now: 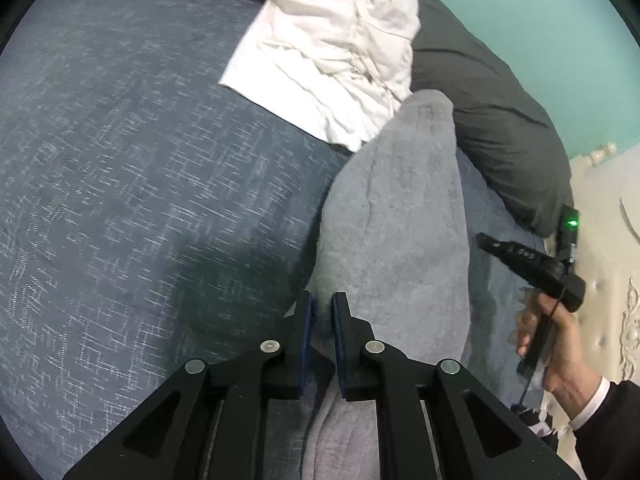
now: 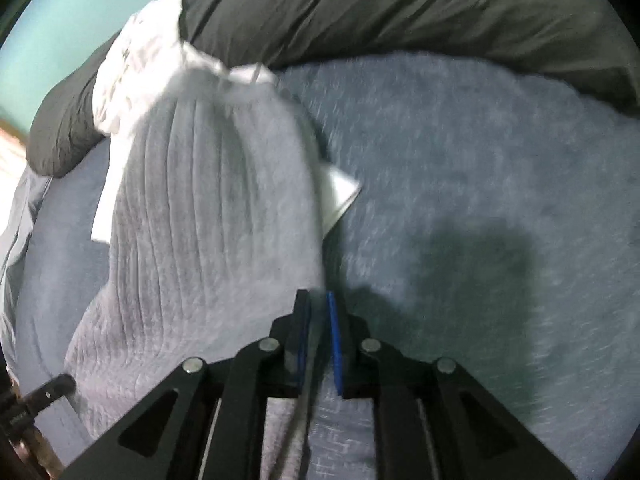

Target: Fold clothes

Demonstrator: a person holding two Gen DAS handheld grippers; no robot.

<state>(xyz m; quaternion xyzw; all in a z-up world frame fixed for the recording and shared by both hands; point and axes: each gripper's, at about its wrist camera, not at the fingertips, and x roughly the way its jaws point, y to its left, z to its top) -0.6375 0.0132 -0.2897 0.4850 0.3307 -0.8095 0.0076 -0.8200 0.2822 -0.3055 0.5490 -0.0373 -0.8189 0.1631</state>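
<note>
We have the grey cloth (image 1: 396,216) lifted off the bed (image 1: 140,200), the left claw (image 1: 322,312) and the right claw (image 2: 318,308) each pinched on an edge of it. For a clean fold, we should keep the edge taut and level and bring corners together squarely. The cloth covers part of the white garment (image 1: 332,48); blur hides its far edge.
</note>
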